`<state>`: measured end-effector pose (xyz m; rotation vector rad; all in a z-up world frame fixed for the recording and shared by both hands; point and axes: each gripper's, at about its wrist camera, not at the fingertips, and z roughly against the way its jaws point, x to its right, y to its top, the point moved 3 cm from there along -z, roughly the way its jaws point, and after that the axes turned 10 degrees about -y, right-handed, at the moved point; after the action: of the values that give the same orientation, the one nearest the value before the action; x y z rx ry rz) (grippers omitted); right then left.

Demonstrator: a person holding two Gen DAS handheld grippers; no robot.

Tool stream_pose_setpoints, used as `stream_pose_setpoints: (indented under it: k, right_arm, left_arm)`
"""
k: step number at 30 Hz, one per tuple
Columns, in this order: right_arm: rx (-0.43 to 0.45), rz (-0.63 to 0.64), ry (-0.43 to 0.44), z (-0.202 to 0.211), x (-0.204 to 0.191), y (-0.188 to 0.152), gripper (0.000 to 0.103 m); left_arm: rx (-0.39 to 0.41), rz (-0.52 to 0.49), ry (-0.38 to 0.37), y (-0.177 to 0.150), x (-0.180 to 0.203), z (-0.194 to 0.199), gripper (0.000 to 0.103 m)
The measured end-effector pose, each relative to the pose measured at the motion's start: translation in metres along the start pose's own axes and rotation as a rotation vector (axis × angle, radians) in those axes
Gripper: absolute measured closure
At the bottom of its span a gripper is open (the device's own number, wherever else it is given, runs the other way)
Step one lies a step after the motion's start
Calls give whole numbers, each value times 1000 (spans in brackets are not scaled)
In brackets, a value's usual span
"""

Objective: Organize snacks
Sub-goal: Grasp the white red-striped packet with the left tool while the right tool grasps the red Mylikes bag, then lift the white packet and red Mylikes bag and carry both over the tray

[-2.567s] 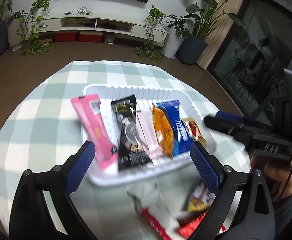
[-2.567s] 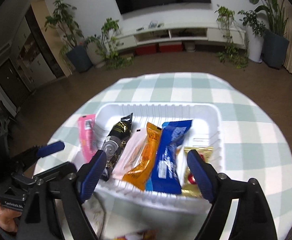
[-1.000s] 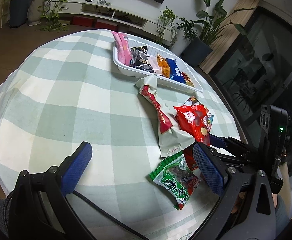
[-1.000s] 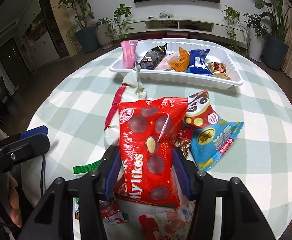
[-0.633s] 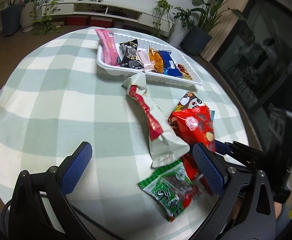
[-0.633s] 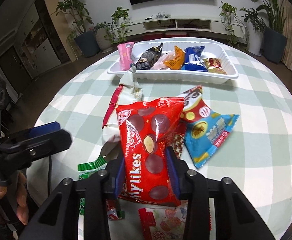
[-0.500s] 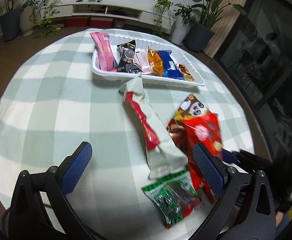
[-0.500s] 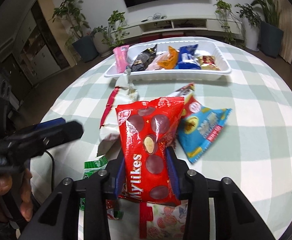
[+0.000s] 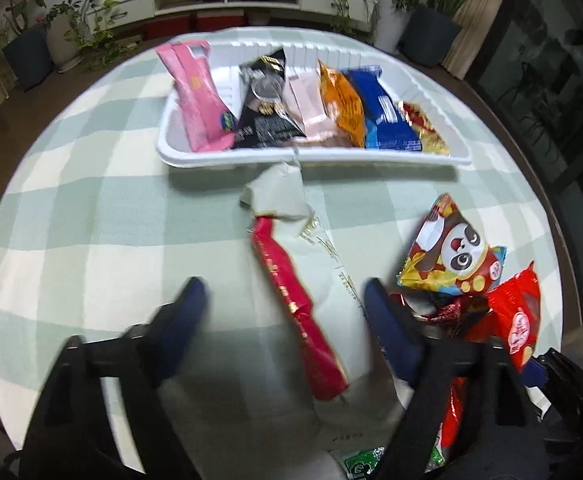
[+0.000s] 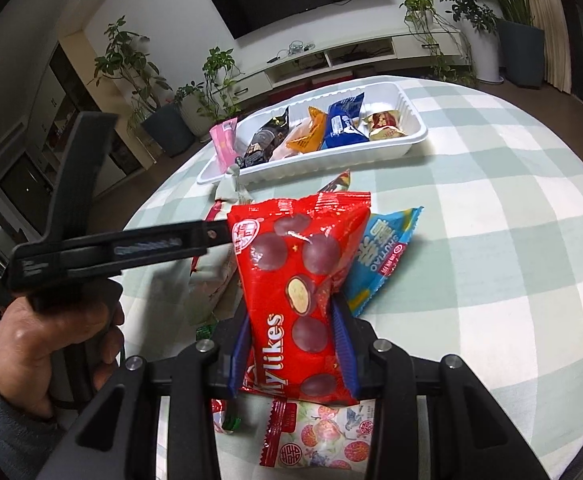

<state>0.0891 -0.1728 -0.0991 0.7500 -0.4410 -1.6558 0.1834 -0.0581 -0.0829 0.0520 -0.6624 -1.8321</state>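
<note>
Lifted: glossy red Mylikes bag (image 10: 297, 280) (crinkled) | right tool (image 10: 293, 354) clamps it | left tool (image 9: 283, 312) wide

Red Mylikes bag (image 10: 303, 280) upright, lifted; white tray (image 10: 407, 142) holding six snacks

A round table under a green-and-white checked cloth (image 9: 91, 208) carries everything. At its far side sits a white tray (image 9: 311, 157) holding a row of packets. In front of the tray, touching its near rim, lies a long cream-and-red packet (image 9: 303, 280). Just right of it lies a panda bag (image 9: 451, 256). At the near edge lie a green packet (image 9: 361, 462) and a strawberry-print packet (image 10: 323, 436).
</note>
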Motion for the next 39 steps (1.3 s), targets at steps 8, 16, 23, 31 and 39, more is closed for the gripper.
stream_pose_setpoints:
  k: [8, 16, 23, 31, 39]
  right_arm:
    - [5, -11, 15, -1, 3, -1, 63]
    - [4, -6, 10, -2, 4, -2, 63]
    - [-1, 10, -9, -4, 3, -4, 63]
    - [-14, 37, -29, -9, 1, -8, 62]
    - [-11, 26, -24, -9, 3, -7, 63]
  left_arm:
    - [-15, -32, 23, 1, 5, -17, 37]
    - [-12, -91, 27, 0, 10, -17, 72]
    - [-19, -123, 4, -9, 8, -11, 84]
    - [-11, -113, -39, -30, 2, 5, 86]
    - [9, -58, -128, -51, -9, 23, 86]
